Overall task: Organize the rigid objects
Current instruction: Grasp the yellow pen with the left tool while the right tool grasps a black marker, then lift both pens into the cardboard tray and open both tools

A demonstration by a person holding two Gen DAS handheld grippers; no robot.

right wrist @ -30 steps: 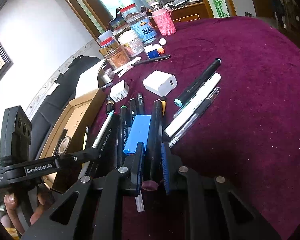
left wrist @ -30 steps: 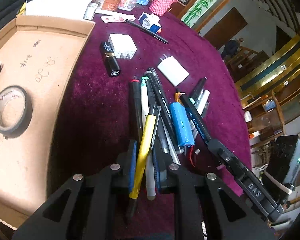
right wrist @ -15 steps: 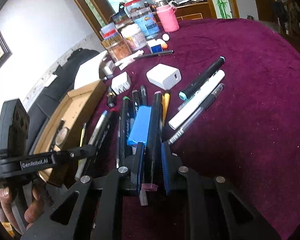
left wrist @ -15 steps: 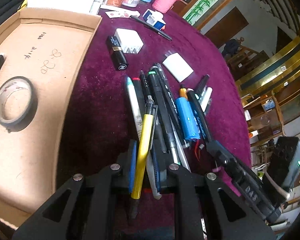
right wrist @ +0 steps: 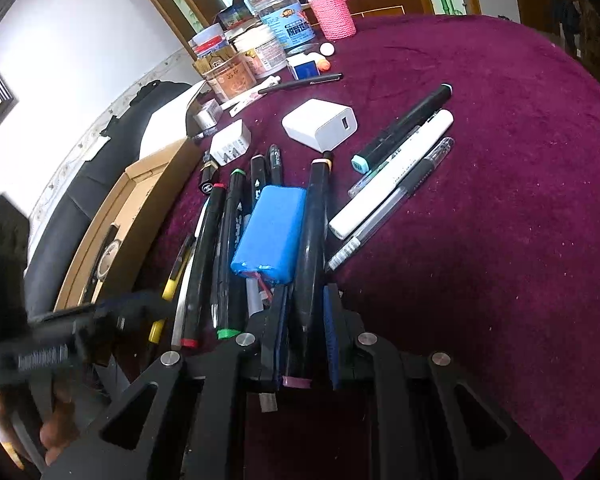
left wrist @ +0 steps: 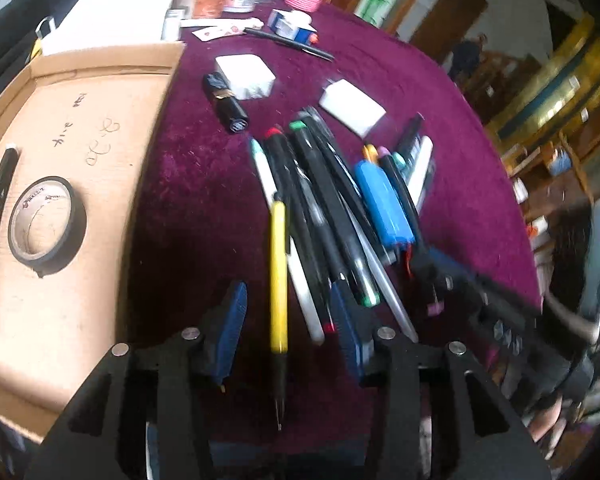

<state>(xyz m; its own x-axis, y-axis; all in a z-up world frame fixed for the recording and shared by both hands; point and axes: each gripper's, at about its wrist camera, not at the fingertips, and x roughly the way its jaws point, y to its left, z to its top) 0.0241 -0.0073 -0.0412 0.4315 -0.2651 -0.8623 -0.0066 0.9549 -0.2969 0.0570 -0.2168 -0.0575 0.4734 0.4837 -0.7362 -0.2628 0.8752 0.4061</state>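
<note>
Pens and markers lie bunched on the purple velvet tablecloth [left wrist: 204, 184]. Nearest, the left gripper [left wrist: 286, 320] is opening; the slim yellow pen [left wrist: 279, 276] sits loose between its blue pads, touching neither. Best to lift that gripper straight up so the pen is not dragged. The right gripper [right wrist: 306, 332] is clenched on a black marker with a pink end [right wrist: 312, 248], beside the blue battery pack [right wrist: 272, 232]. Far left, the brown cardboard box [left wrist: 60, 300] holds a black tape roll [left wrist: 46, 226].

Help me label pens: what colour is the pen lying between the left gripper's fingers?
Yellow pen; clearest in the left wrist view.
</note>
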